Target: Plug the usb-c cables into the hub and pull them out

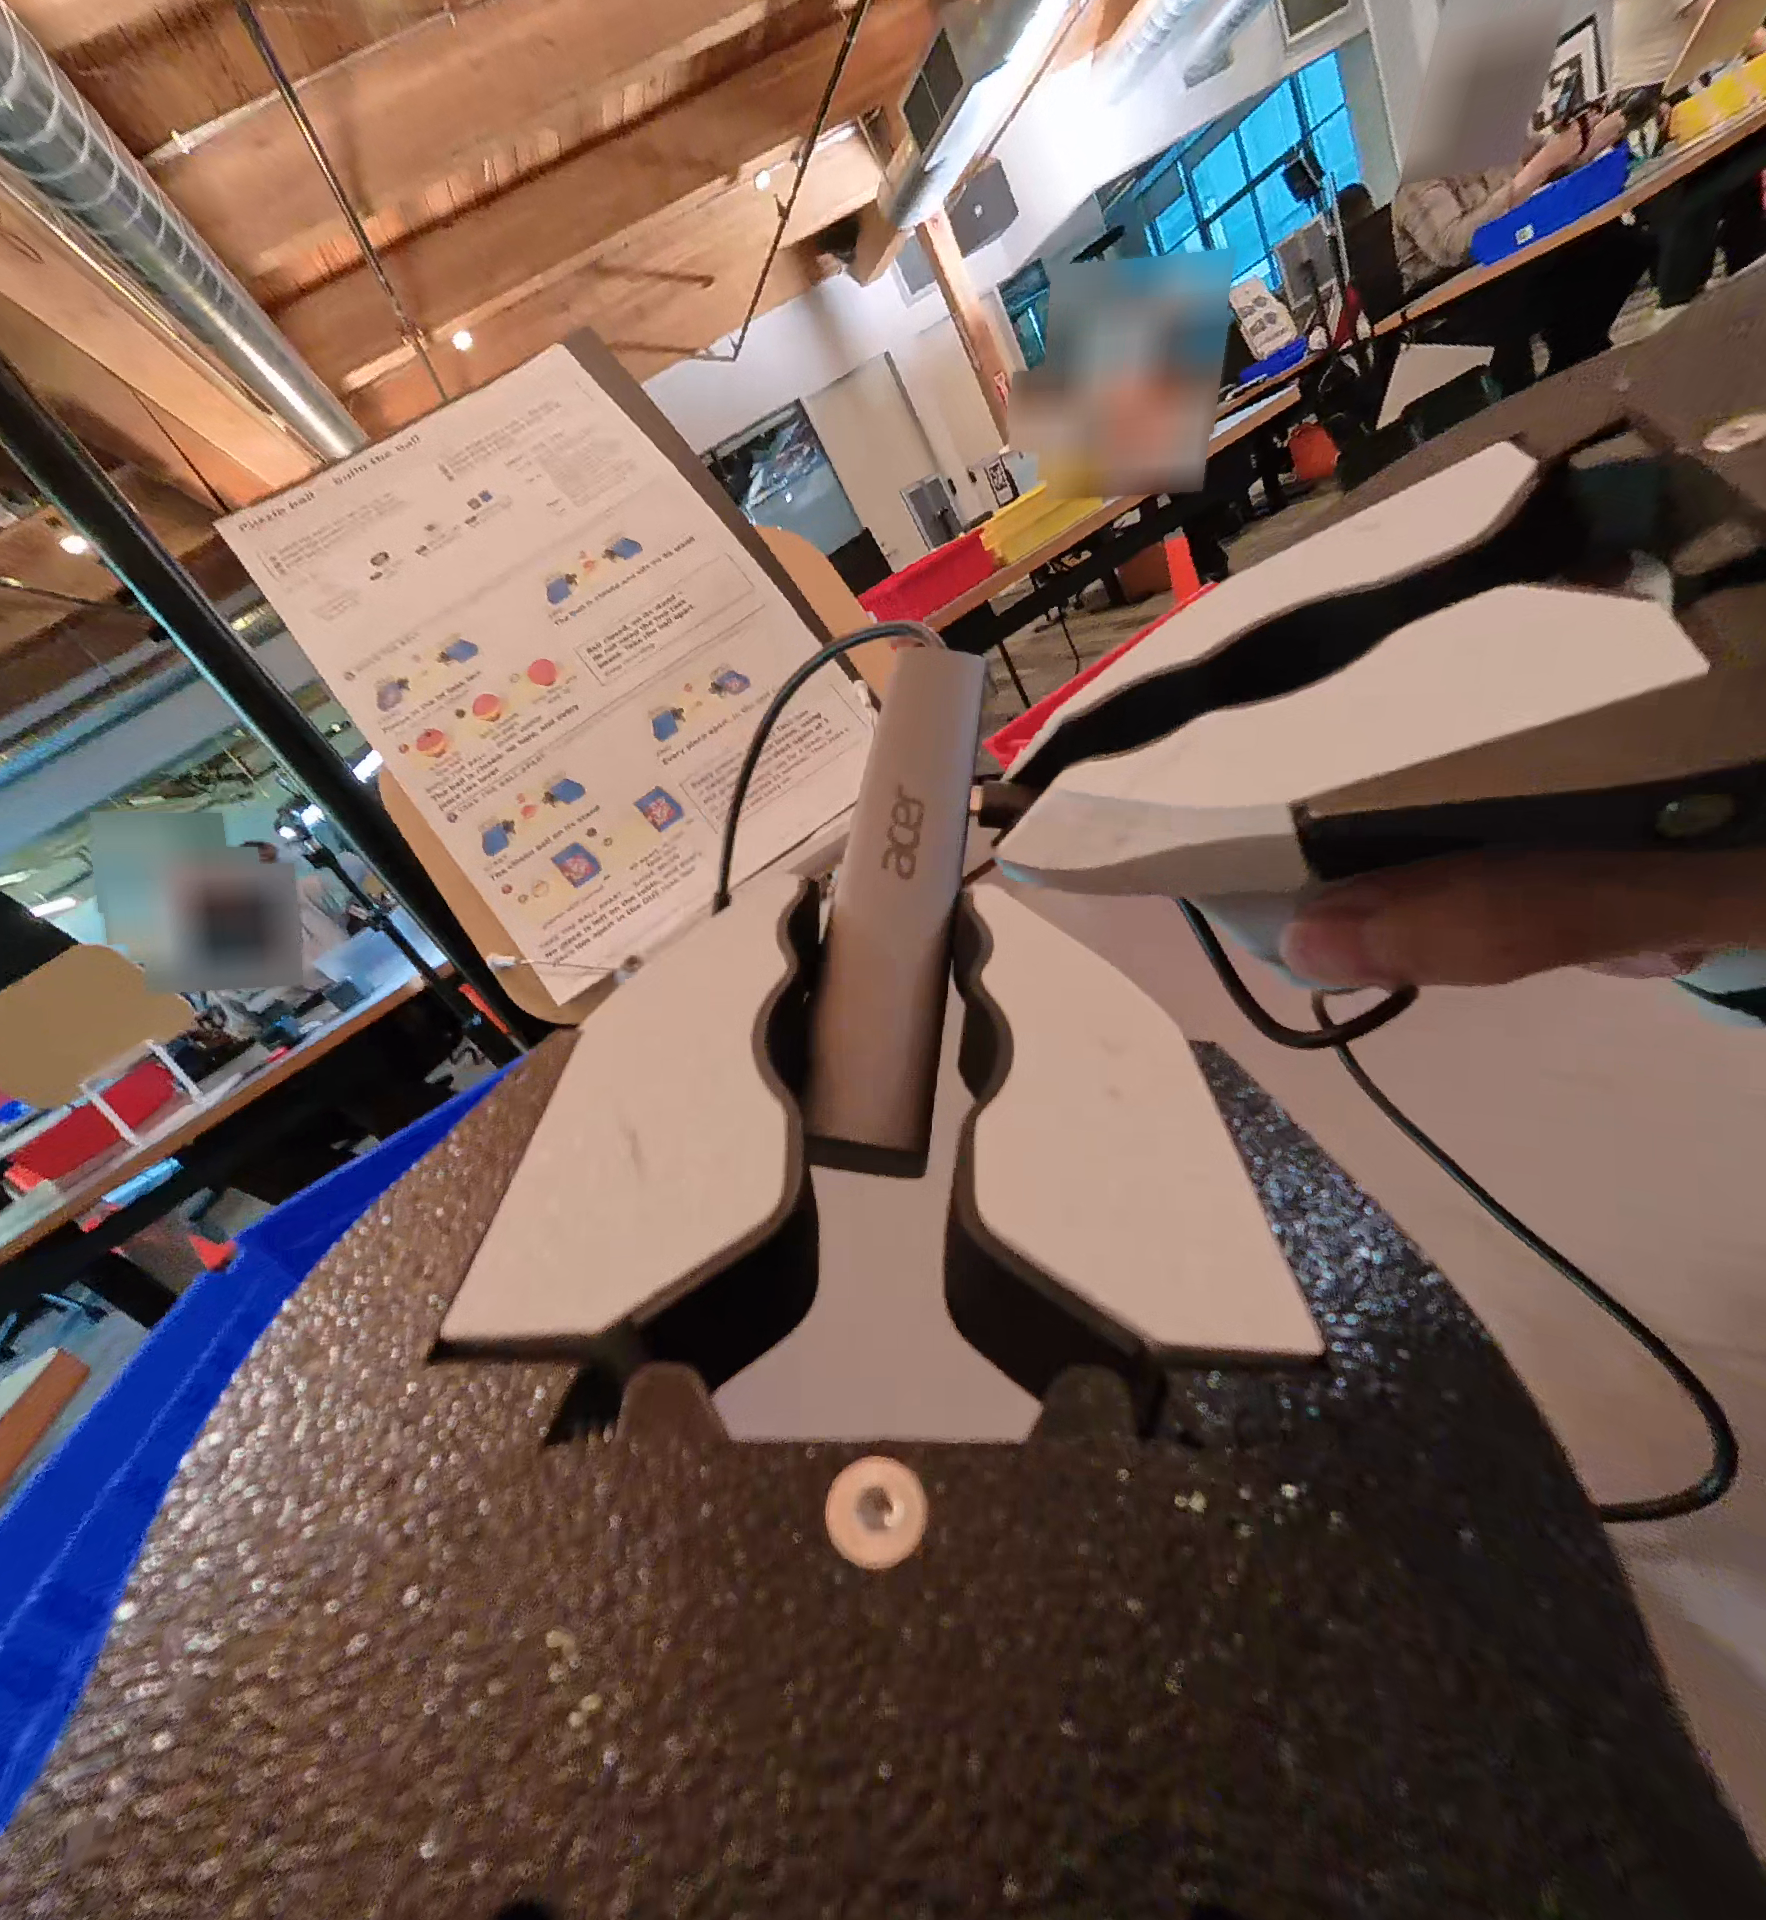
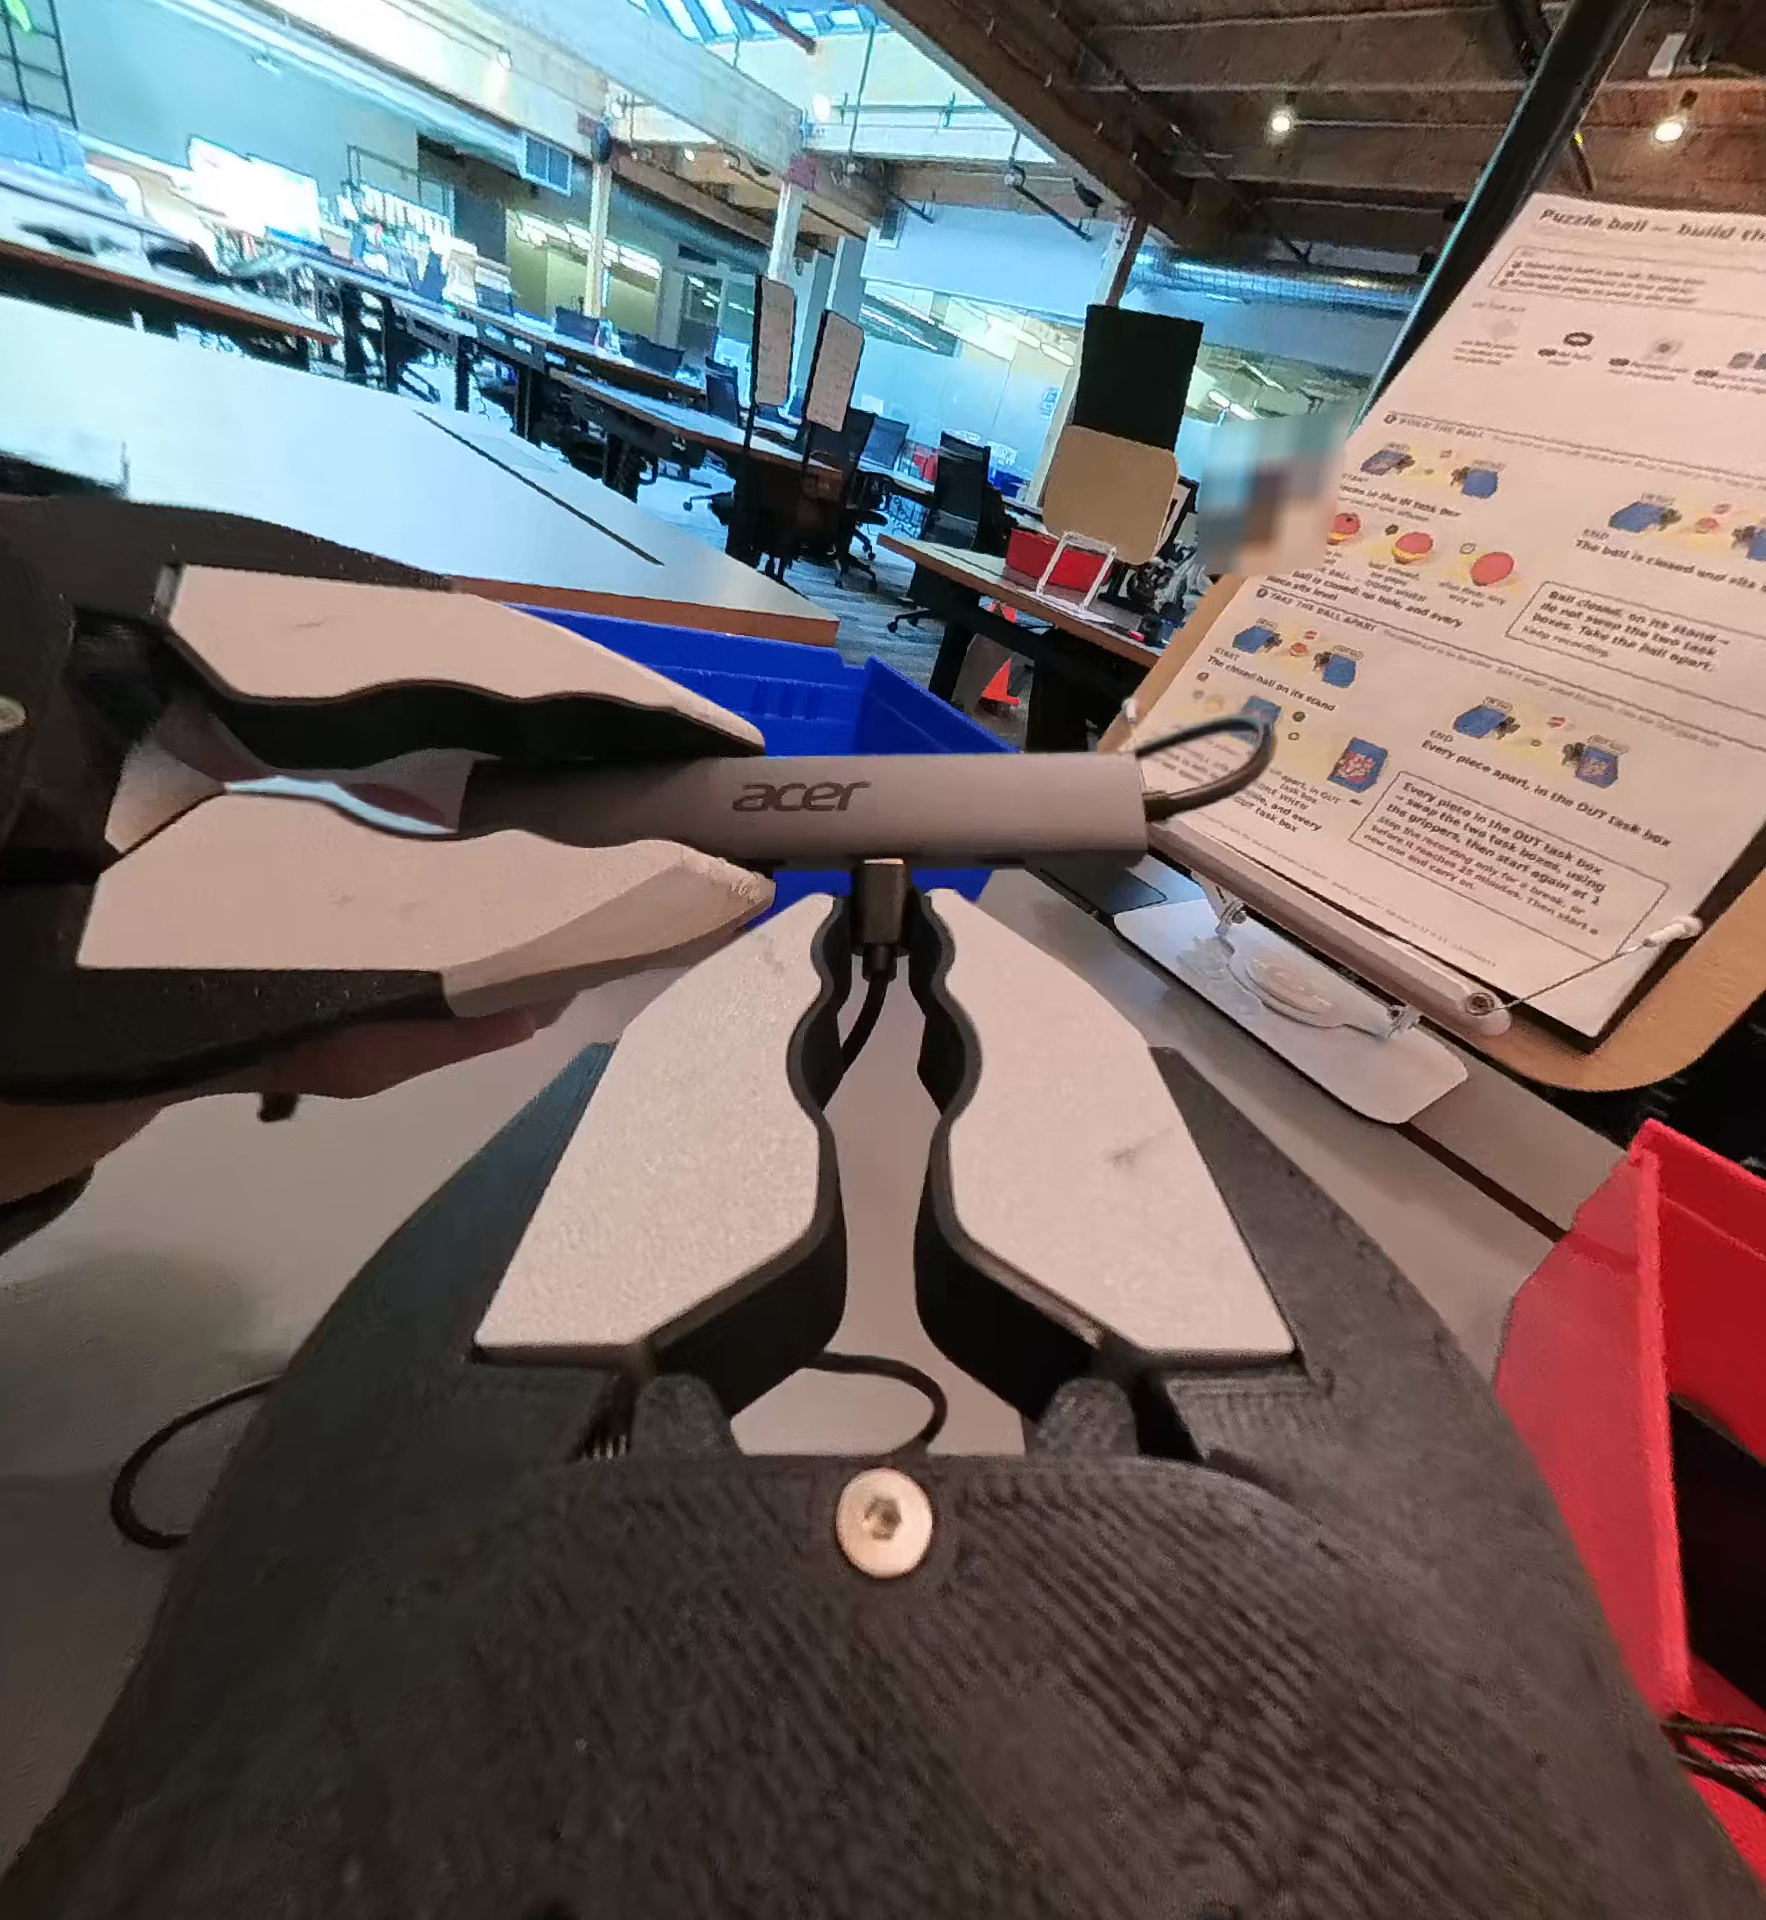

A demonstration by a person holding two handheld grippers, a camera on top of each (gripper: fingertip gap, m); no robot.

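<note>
Worktop (image 2: 235,1247): under the hub, grey.
Blue bin (image 2: 806,686): behind the hub.
Left tongs (image 1: 884,935): you grip the hub's end.
Right tongs (image 2: 874,935): you pinch the plug below the hub.
Hub (image 2: 920,805): held level, above the worktop.
USB-C plug (image 2: 879,899): meets the hub's underside.

Two handheld grippers: the left gripper (image 1: 879,935) and right gripper (image 2: 874,935) share rough, speckled black printed bodies, each with a silver screw (image 1: 876,1510) at centre and flat pale-grey fingers (image 2: 681,1153) with wavy black inner edges.
</note>
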